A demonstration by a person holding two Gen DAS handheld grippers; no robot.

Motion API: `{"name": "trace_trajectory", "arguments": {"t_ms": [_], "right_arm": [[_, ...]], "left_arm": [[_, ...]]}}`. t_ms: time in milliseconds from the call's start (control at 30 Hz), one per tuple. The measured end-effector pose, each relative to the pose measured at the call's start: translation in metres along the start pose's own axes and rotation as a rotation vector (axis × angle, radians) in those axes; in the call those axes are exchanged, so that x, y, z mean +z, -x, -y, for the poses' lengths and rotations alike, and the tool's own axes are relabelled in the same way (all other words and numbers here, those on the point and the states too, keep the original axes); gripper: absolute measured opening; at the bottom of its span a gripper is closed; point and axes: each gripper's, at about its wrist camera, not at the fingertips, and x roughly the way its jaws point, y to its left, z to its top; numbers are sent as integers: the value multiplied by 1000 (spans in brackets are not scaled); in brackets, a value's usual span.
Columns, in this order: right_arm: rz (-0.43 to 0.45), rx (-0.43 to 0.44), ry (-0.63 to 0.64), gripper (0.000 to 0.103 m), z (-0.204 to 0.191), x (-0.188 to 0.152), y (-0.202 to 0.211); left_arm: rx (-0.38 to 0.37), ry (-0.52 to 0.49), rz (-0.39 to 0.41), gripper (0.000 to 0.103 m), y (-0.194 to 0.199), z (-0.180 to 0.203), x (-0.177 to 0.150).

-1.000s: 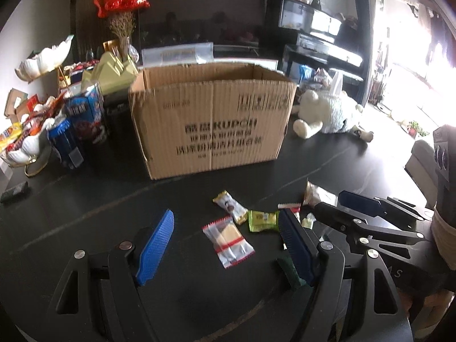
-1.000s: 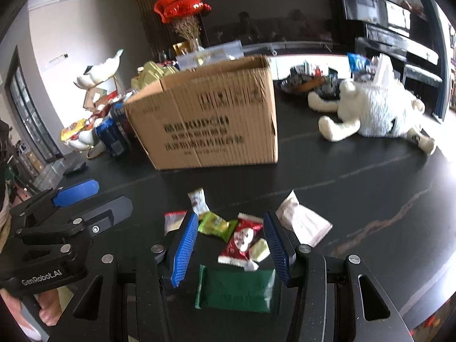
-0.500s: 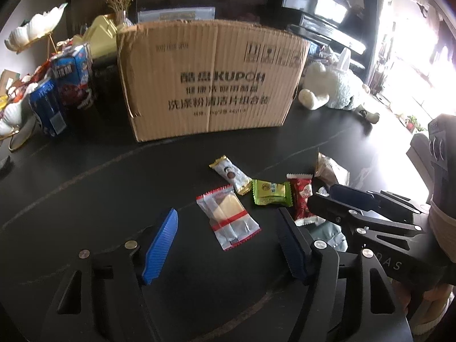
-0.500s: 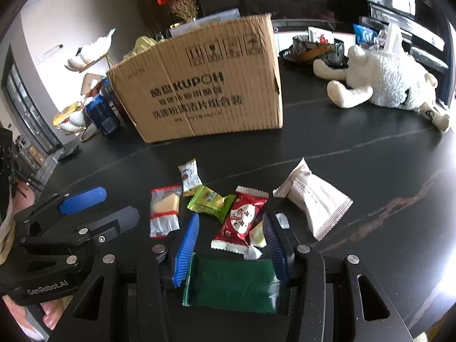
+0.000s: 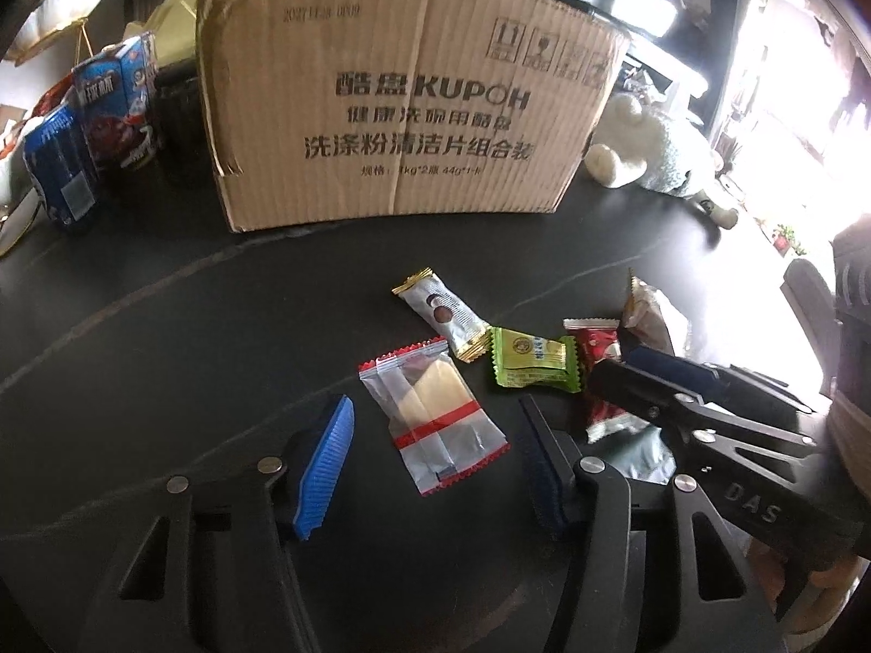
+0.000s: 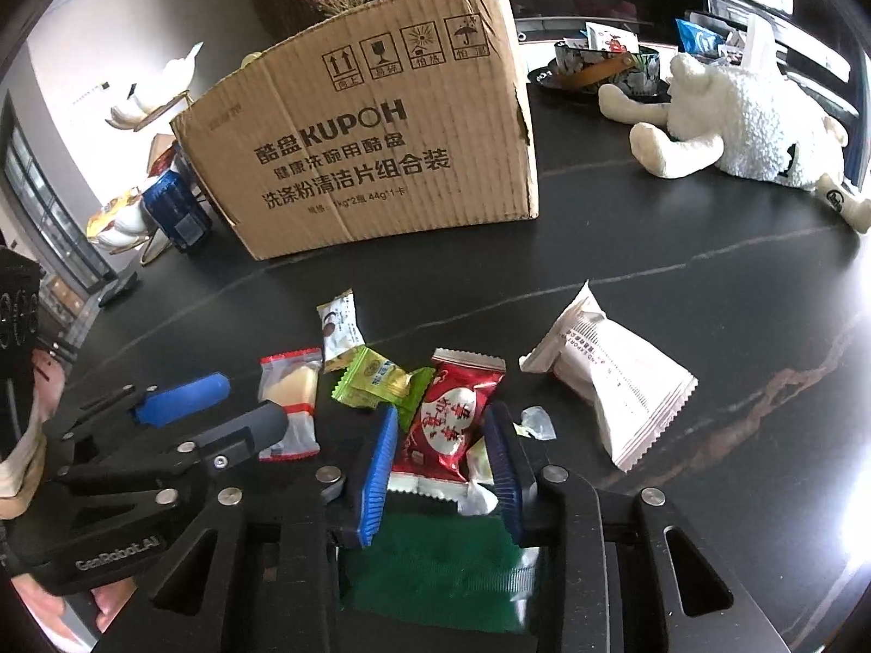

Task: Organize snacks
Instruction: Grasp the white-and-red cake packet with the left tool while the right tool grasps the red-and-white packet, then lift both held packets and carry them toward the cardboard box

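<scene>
Both claws are down over the snack cluster on the black table (image 5: 163, 326), each straddling a different packet. Left gripper (image 5: 430, 468): jaws closing, still clearly apart, with the clear packet with red bands (image 5: 435, 419) lying between them and no pad touching it. That packet's long axis runs roughly along the line the fingers point, slightly skewed, so the jaws would meet its long sides; alignment appears acceptable.

Right gripper (image 6: 443, 468): jaws closing and already narrow, with the red packet (image 6: 449, 419) between the blue pads (image 6: 378, 468). The wrapper edges sit at or against the pads; I cannot tell for certain whether they are pressing yet. Its long axis also runs away from the claw, tilted slightly. A small pale wrapper (image 6: 479, 490) lies just beside the right-hand pad and, in my judgement, risks being pinched along with the red one. A dark green packet (image 6: 435, 571) lies beneath the claw's base.

The green packet (image 5: 531, 359), the white-and-gold packet (image 5: 441, 315) and the large white packet (image 6: 609, 370) lie unattended near the two claws. The cardboard box (image 5: 408, 103), the probable destination, stands beyond the cluster, straight ahead of both claws and well apart from them.
</scene>
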Motion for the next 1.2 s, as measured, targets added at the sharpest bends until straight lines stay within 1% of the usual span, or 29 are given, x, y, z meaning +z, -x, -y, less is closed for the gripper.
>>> {"name": "trace_trajectory", "arguments": {"t_ms": [100,233,300,433,467,500,633,667,867,1200], "right_arm": [[4,-1,-1,34,1,1,-1],[9,-12,0,32,1,3,-4],[11,-15,4,32,1,4,-5],[-5,-15,11,31,-2,5,-10],[-15,-17,10,31,-2,5,-12],[-27,-14,7,30,-2,5,-15],[-30,-14,4,26,0,5,-16],[-28,-17,4,25,0,4,-16],[-16,-32,11,25,-2,2,-12],[19,-23,11,25,-8,1,8]], "left_arm": [[10,-6,-8,55,-6,1,1],[14,-1,-15,53,-11,-1,1],[17,3,-20,51,-13,-1,1],[20,4,-15,50,-14,0,1],[18,5,-14,48,-14,0,1],[16,5,-12,41,-14,-1,1],[21,-1,-9,40,-13,-2,-1],[25,-2,-8,37,-13,-2,-1],[16,5,-6,36,-9,-4,-2],[17,-8,48,36,21,1,1]]}}
